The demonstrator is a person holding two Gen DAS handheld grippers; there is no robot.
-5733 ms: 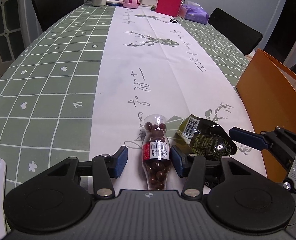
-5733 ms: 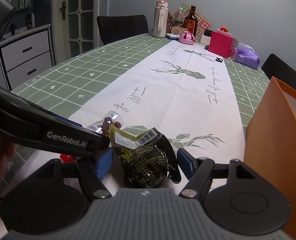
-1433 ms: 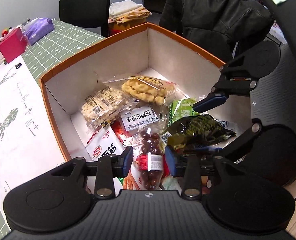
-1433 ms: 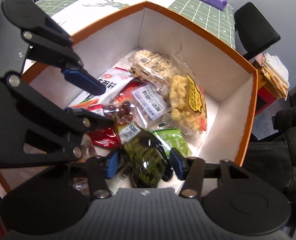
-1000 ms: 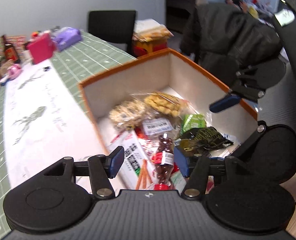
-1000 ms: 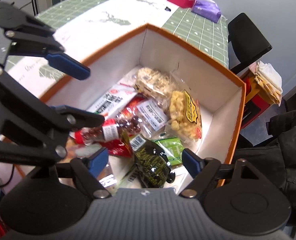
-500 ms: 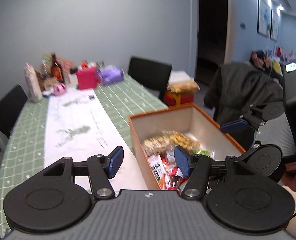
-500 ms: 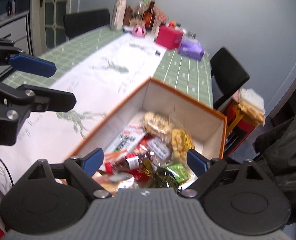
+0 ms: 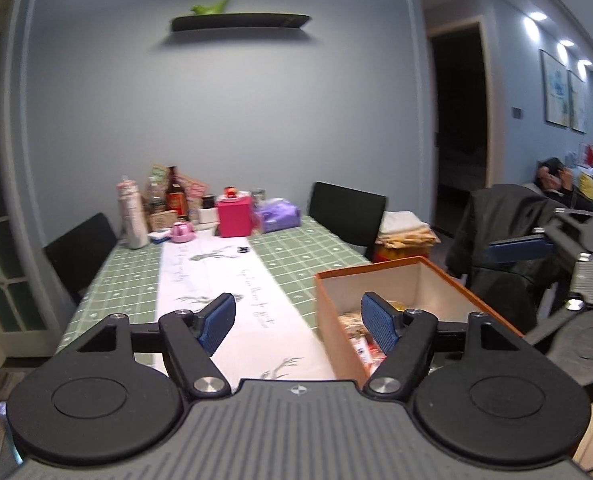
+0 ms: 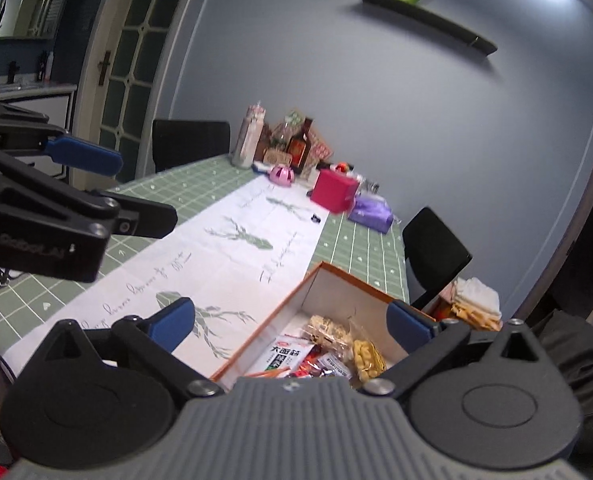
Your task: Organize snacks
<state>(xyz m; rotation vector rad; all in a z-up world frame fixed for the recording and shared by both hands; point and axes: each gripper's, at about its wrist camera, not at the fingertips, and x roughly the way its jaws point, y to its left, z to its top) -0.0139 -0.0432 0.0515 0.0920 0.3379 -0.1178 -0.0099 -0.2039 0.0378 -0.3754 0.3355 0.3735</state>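
The orange box [image 9: 376,274] with white inner walls stands at the table's right edge, below and ahead of both grippers. Several snack packets [image 10: 328,348] lie inside it, with a few [image 9: 356,334] showing past the rim. My left gripper [image 9: 298,320] hovers above the table runner and the box's near corner. Its jaws are opening and nothing is between them. My right gripper [image 10: 292,320] hangs over the box. Its jaws are opening wide and are empty too. The left gripper's fingers [image 10: 84,155] show at the left of the right wrist view.
The green checked tablecloth [image 9: 136,272] carries a white deer-print runner [image 10: 232,256]. At the far end stand a pink box [image 9: 234,216], bottles [image 9: 172,196] and a purple tissue pack [image 10: 370,212]. Black chairs [image 9: 348,212] flank the table. A dark jacket [image 9: 496,224] hangs right of the box.
Both grippers have risen and tilted up away from the box's inside, and their jaws have spread wider. The chocolate-ball bottle and the dark packet stay in the box.
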